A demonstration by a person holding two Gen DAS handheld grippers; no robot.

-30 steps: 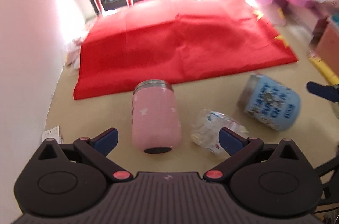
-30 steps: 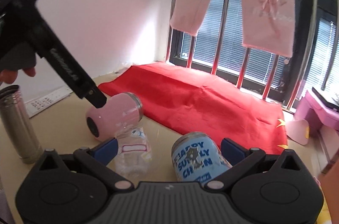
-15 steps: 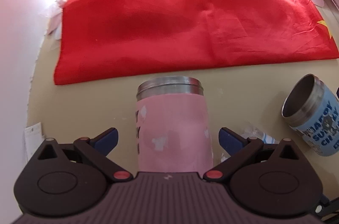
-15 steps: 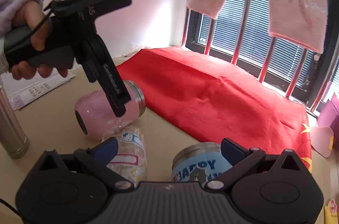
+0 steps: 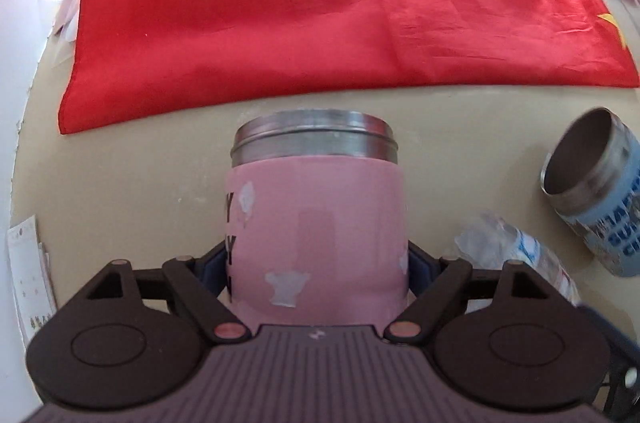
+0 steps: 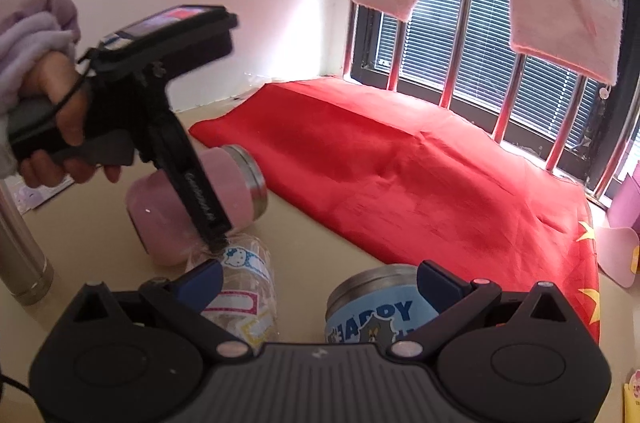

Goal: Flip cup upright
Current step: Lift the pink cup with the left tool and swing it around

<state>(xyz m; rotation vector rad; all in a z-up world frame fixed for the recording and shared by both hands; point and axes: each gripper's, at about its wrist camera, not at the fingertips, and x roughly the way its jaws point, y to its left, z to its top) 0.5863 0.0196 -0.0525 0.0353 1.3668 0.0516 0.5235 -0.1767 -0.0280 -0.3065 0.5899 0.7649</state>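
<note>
A pink cup point(image 5: 316, 223) with a steel rim lies on its side on the beige table, mouth pointing away toward the red cloth. My left gripper point(image 5: 316, 263) straddles its body, blue pads against both sides. In the right wrist view the pink cup point(image 6: 168, 207) lies under the left gripper point(image 6: 200, 207), held by a hand. A blue cup point(image 5: 592, 195) lies on its side to the right. My right gripper point(image 6: 316, 279) is open, just behind the blue cup point(image 6: 380, 307).
A red cloth point(image 5: 320, 3) covers the table's far half. A crumpled clear plastic cup point(image 6: 244, 287) lies between the two cups. A steel bottle point(image 6: 20, 255) stands at the left. A barred window point(image 6: 520, 63) with hanging pink towels is behind.
My left gripper moved forward and down over the pink cup and its jaws closed on the cup's sides. My right gripper moved slightly closer to the blue cup, still open.
</note>
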